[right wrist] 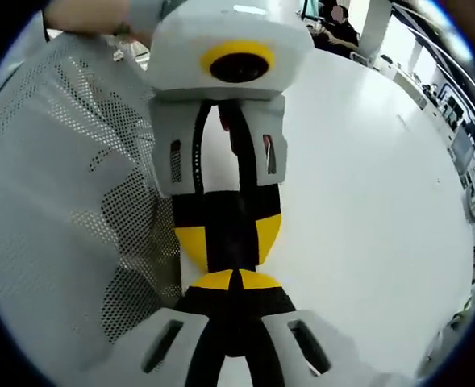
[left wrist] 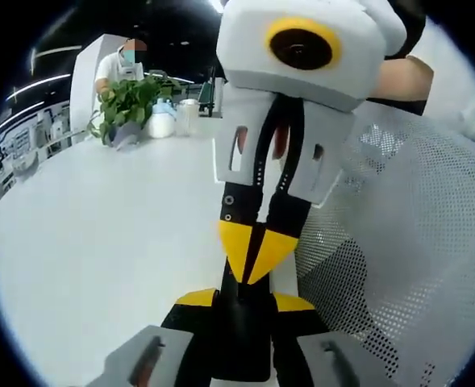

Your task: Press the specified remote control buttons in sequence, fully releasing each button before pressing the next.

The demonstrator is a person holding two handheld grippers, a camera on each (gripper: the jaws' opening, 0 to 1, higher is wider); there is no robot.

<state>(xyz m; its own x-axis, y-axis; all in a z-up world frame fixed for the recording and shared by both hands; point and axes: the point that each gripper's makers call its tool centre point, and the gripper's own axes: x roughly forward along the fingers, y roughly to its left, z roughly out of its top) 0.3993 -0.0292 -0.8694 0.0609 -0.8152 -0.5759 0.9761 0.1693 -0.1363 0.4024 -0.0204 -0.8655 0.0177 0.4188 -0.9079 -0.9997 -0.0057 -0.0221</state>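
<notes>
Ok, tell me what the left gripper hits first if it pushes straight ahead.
The right gripper: its yellow fingers point back at the left gripper, apparently almost touching, though depth is unclear.

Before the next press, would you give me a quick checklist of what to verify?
1. Left gripper clamped on the black remote: ok.
2. Right gripper jaws shut to a point for pressing: ok.
3. Right gripper's tip released from the remote: cannot tell; it sits right at the remote's end.
4. Correct button under the tip: cannot tell; no buttons can be made out.
5. Remote fully visible: not ok; the jaws hide most of it.
</notes>
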